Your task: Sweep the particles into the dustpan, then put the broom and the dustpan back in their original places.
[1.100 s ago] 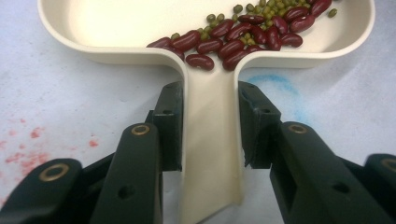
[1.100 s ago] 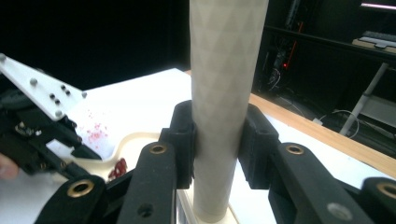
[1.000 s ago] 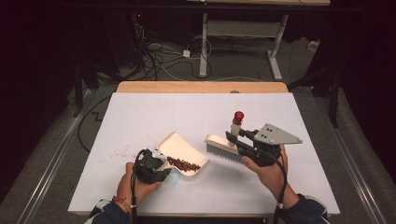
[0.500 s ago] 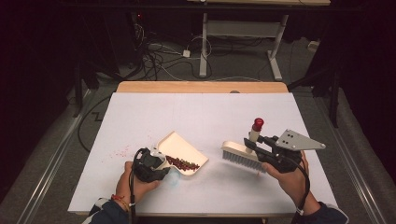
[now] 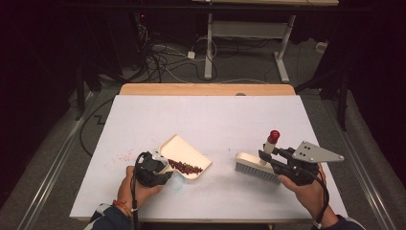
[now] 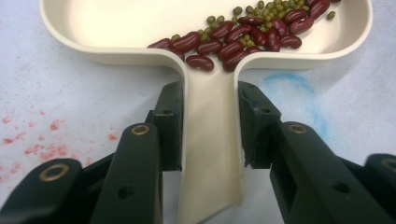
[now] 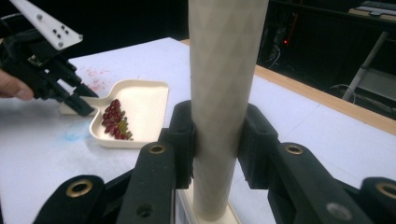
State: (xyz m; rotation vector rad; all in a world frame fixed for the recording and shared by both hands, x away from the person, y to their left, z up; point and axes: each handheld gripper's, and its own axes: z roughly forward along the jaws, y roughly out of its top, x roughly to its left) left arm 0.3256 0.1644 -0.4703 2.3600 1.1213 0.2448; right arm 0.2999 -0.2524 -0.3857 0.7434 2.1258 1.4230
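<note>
Down at the near edge, left hand (image 5: pixel 139 184) wrapped round the left gripper (image 6: pixel 205 119), jaws clamped tight on the flat handle of the cream dustpan (image 5: pixel 186 154). Pan flat on the table, near-left of centre, with red kidney beans (image 6: pixel 233 39) and a few small green ones (image 6: pixel 264 9) heaped at the handle end.

Over at near right, right hand (image 5: pixel 306 191) low on the right gripper (image 7: pixel 217 140), grey plate on top, jaws squeezed on the pale upright handle of the brush (image 5: pixel 256 165). Red cap (image 5: pixel 274 135) up top, bristles down on the surface, well apart from the pan.

White table (image 5: pixel 215 115) sheet, reddish speckled stains (image 5: pixel 122 155) left of the pan, a faint blue smudge (image 6: pixel 292 88) just beside the handle. Beyond it, a wooden strip (image 5: pixel 206 89) along the far edge, then dark floor, tangled cables (image 5: pixel 163 57) and a white desk frame (image 5: pixel 244 33).

Compared with a second ago: brush carried away rightward and nearer, clear of the pan's mouth; pan and left gripper unmoved.
</note>
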